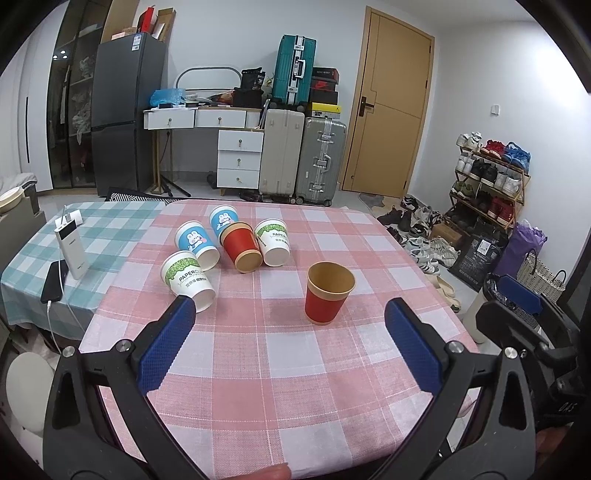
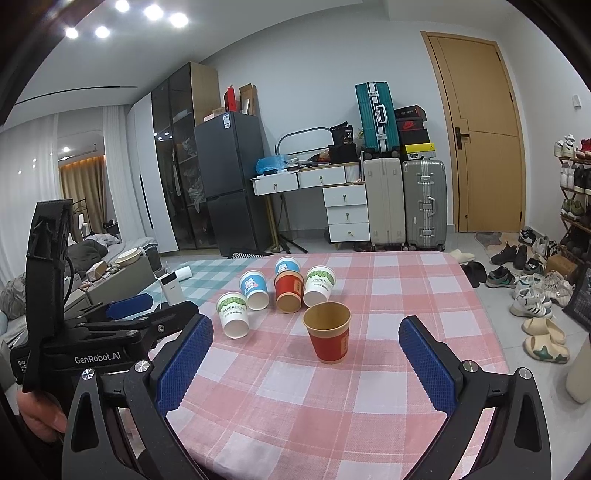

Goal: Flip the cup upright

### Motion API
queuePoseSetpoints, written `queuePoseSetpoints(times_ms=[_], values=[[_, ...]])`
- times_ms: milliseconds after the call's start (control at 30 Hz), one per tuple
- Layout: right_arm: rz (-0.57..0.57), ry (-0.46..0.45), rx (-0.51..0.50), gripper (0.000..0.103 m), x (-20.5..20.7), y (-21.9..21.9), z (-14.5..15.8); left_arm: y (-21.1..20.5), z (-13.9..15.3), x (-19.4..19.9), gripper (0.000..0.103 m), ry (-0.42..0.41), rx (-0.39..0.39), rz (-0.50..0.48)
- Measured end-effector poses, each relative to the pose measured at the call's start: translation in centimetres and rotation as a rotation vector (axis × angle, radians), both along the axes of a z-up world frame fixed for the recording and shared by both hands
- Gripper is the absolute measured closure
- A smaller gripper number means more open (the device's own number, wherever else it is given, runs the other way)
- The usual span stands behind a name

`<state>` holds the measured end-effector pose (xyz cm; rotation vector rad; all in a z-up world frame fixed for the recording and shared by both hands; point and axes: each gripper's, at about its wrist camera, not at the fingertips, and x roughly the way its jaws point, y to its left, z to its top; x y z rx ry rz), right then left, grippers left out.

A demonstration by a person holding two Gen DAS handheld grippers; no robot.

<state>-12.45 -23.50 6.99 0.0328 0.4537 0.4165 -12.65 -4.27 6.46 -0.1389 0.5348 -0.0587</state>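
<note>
1. At frame centre I see one red paper cup (image 1: 328, 292) standing upright on the counter (image 1: 258, 369), its tan inside showing, on a pink checked cloth.
2. Five more paper cups lie tipped over in a cluster (image 1: 229, 247) in the upper left of centre.
3. My left tool (image 1: 288, 314) is spread wide and empty, with blue knurled pads; the right tool (image 2: 306, 328) is likewise.
4. Only the right view shows ceiling lights (image 2: 125, 18) and a hand (image 2: 40, 417) at lower left.
</note>
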Motion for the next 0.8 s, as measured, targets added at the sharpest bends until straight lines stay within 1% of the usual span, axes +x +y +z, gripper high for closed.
queuePoseSetpoints(times_ms=[800], values=[[0.0, 0.022, 0.003, 0.0, 0.01, 0.13, -0.56, -0.08, -0.1, -0.04, 0.001, 0.002, 0.002, -0.004]])
